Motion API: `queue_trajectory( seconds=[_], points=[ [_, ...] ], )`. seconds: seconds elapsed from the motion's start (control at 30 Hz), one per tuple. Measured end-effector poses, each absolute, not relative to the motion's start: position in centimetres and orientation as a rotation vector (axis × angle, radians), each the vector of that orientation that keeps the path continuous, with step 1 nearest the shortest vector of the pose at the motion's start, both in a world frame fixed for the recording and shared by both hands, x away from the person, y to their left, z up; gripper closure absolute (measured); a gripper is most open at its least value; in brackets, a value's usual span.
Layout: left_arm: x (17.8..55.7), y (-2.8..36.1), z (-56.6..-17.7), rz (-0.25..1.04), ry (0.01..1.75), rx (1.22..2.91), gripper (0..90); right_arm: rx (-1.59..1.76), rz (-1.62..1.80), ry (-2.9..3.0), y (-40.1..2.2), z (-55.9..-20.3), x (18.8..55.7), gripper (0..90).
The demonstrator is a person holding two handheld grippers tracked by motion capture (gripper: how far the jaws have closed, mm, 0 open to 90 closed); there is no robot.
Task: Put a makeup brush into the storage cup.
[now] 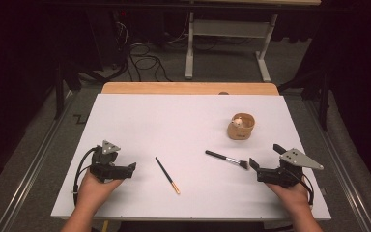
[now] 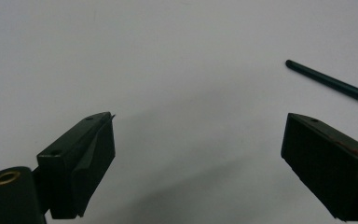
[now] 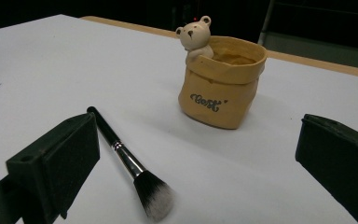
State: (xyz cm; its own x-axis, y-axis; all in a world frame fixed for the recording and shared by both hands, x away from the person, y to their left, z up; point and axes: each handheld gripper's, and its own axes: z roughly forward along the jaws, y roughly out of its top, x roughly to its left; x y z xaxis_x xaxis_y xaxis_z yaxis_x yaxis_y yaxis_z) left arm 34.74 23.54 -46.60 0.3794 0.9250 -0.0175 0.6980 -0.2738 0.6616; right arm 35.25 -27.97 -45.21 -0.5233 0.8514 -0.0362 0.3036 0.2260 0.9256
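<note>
Hands are resting low at the near edge of the white table (image 1: 125,111), so you are starting from a calm pose. On your left, the left gripper (image 1: 131,167) is standing wide open and holding nothing — the thin dark pencil (image 1: 167,175) is lying just to its right, apart from the jaws. Further right, the makeup brush (image 1: 227,159) is lying flat, bristles nearest the right gripper (image 1: 264,155), which is also gaping open and touching nothing. Beyond it the tan bear pot (image 1: 241,127) is standing upright. You are best lining the jaws across each handle — not the bristles — before closing.
</note>
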Motion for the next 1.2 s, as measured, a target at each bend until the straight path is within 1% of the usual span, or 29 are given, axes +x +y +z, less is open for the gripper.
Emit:
queue_trajectory(
  seconds=[0.27,0.57,0.73,1.03,1.13,1.2],
  points=[
    [34.7,23.8,-46.7,0.482,1.407,2.089,11.0,1.057,1.275,1.957,-27.8,-45.3,35.5,0.4],
    [34.3,24.4,-46.8,0.453,1.431,2.114,14.5,1.048,1.272,1.964,-27.4,-45.3,35.7,0.5],
    [34.2,24.6,-46.4,0.472,1.445,2.13,15.1,1.037,1.269,1.967,-27.3,-45.2,35.6,0.4],
    [34.2,24.9,-46.6,0.459,1.442,2.14,16.4,1.042,1.263,1.971,-27.0,-45.0,35.6,0.4],
    [34.4,24.8,-46.2,0.375,1.433,2.117,16.5,1.032,1.254,1.979,-26.9,-45.1,35.7,0.4],
    [34.4,24.4,-45.8,0.376,1.416,2.134,16.8,1.048,1.262,1.98,-26.9,-45.1,35.7,0.5]
  ],
)
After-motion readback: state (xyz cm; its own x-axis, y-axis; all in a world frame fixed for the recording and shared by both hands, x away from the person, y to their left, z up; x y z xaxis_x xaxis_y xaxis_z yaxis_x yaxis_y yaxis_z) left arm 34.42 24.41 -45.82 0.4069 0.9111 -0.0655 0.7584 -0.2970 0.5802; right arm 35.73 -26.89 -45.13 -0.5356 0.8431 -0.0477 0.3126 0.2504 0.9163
